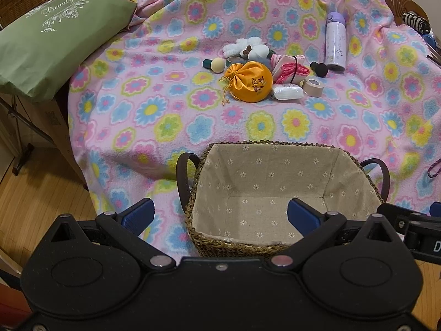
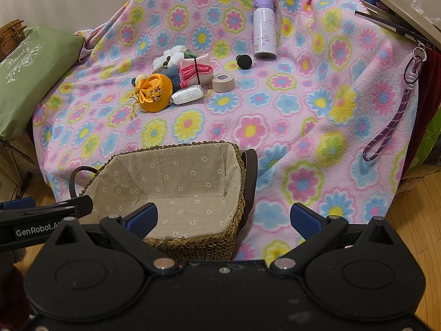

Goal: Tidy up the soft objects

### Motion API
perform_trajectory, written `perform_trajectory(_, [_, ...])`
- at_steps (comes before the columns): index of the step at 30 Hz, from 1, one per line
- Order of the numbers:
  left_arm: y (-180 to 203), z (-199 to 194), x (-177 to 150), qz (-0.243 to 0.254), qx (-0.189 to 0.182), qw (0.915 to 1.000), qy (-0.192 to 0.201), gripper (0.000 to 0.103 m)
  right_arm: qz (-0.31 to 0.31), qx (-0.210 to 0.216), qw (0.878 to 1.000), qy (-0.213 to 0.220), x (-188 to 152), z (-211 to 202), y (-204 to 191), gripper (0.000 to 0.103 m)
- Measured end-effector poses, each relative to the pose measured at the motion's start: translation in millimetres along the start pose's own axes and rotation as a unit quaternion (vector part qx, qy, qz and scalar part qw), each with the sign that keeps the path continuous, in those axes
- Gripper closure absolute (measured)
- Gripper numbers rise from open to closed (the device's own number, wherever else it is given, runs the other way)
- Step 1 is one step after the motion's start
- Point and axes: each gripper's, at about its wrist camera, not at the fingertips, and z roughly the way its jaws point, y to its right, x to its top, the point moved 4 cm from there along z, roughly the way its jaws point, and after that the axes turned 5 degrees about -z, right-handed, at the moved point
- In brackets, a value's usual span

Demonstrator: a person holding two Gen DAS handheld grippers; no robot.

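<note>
A pile of small things lies mid-blanket: an orange satin drawstring pouch (image 1: 249, 84) (image 2: 153, 92), a white wrapped pack (image 1: 288, 92) (image 2: 188, 95), a pink folded cloth bound with a black band (image 1: 289, 69) (image 2: 196, 70), and white fluffy items (image 1: 252, 47) (image 2: 172, 55). A woven basket with a floral linen lining (image 1: 275, 187) (image 2: 171, 182) stands empty at the near edge. My left gripper (image 1: 220, 216) is open and empty over the basket's near left rim. My right gripper (image 2: 223, 219) is open and empty at the basket's near right corner.
A lilac bottle (image 1: 335, 42) (image 2: 264, 30) stands behind the pile. A tape roll (image 1: 312, 87) (image 2: 223, 82), a black knob (image 1: 319, 69) (image 2: 244, 61) and a beige-and-green sponge applicator (image 1: 215, 64) lie nearby. A green pillow (image 1: 46, 41) (image 2: 30, 74) is left. A purple lanyard (image 2: 391, 121) hangs right.
</note>
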Motion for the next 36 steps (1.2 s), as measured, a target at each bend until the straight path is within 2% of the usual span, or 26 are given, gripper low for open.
perform_trajectory(36, [1.1, 2.0, 0.1, 0.0, 0.0, 0.9999, -0.01, 0.003, 0.0, 0.001, 1.0, -0.001, -0.7, 2.0, -0.3, 0.0])
